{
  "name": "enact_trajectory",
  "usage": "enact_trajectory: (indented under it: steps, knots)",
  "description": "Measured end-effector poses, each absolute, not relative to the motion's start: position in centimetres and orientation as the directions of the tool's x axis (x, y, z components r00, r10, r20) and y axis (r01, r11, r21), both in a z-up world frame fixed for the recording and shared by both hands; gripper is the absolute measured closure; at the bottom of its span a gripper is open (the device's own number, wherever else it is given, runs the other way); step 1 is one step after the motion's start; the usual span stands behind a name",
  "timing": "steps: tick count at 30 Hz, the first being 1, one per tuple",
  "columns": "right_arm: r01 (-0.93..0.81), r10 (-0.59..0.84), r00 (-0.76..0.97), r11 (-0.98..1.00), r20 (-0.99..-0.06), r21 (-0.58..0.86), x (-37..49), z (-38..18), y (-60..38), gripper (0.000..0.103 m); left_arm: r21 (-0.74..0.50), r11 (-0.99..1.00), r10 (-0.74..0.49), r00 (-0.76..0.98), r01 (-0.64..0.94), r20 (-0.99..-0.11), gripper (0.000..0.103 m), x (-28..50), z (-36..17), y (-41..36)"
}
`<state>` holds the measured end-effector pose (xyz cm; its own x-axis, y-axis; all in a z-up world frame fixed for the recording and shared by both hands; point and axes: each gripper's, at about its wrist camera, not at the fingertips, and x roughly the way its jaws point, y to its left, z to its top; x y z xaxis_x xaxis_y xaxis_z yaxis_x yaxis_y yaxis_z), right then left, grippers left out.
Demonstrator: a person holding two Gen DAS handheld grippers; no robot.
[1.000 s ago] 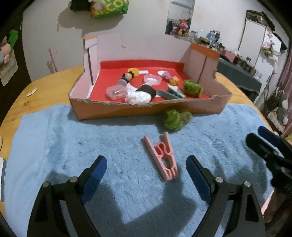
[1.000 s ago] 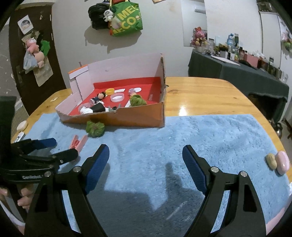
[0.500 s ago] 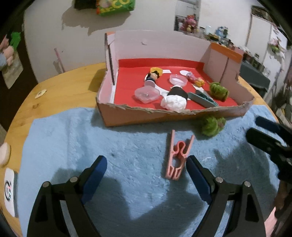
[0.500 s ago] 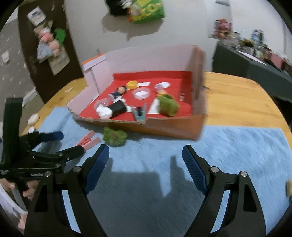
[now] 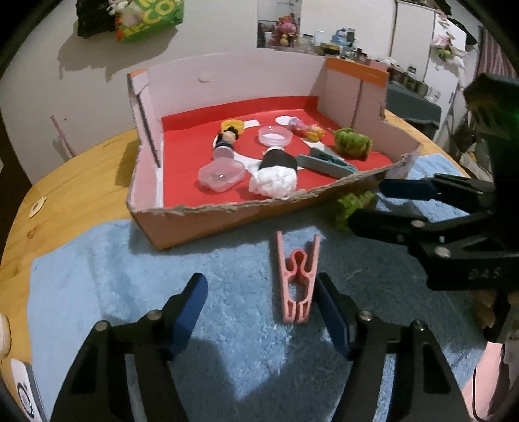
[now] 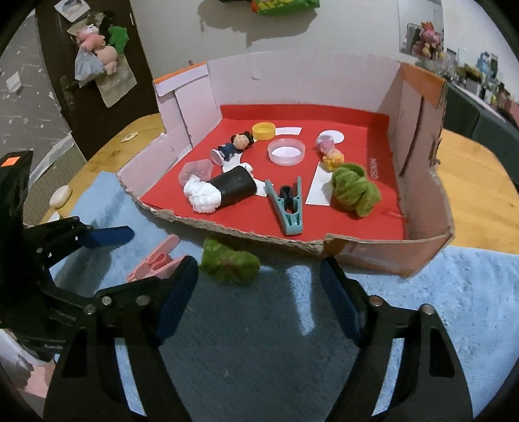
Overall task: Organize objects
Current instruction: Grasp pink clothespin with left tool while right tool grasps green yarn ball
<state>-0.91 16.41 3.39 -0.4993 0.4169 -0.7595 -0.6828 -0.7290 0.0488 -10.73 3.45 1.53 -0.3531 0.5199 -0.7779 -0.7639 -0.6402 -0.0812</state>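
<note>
Wooden table [image 5: 74, 191] under blue towel [image 5: 246, 353] and cardboard box [image 5: 194, 224].

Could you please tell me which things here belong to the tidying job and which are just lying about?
Job: pink clothespin, loose green pom-pom, cardboard box, left gripper, right gripper, both open.
Lying about: white disc on the table, green bag on the wall.

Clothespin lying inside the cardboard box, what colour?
Teal plastic clothespin, clearest in the right wrist view.
</note>
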Motion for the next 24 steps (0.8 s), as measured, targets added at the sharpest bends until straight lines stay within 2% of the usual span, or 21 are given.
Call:
enact_trajectory:
  steps: [2,9,12,13,15,17,24]
  knots:
    - [-0.68,0.393,-0.509,-0.729,-0.766,0.077,-1.0,3.2,16.6,0.039,-0.086,-0.63,0.528,-0.345,-0.772,-0.776,0.039,-10.7,1.6,3.6]
    - [-0.665,0.352,-0.523,-0.739,-0.776,0.113,-2.2,2.8,16.2,0.048,-0.097,-0.629,0.537,-0.341,-0.771,-0.771,0.04,-10.8,1.6,4.1]
    - [-0.672,0.347,-0.526,-0.729,-0.776,0.13,-2.3,2.8,16.2,0.061,-0.109,-0.628,0.546,-0.337,-0.771,-0.767,0.043,-10.9,1.6,4.4]
    - [-0.675,0.343,-0.527,-0.725,-0.778,0.137,-2.3,2.8,16.3,0.071,-0.109,-0.628,0.547,-0.337,-0.771,-0.767,0.05,-10.9,1.6,4.5]
    - [-0.673,0.326,-0.531,-0.723,-0.782,0.155,-2.1,2.7,16.4,0.071,-0.106,-0.634,0.542,-0.343,-0.766,-0.767,0.056,-10.8,1.7,4.5]
    - [-0.669,0.321,-0.537,-0.725,-0.78,0.163,-1.8,2.8,16.3,0.073,-0.126,-0.619,0.563,-0.325,-0.775,-0.76,0.076,-10.6,1.9,4.5]
    - [-0.659,0.318,-0.568,-0.729,-0.759,0.187,0.1,4.2,14.9,0.073,-0.17,-0.616,0.595,-0.312,-0.769,-0.741,0.077,-9.5,2.8,3.6]
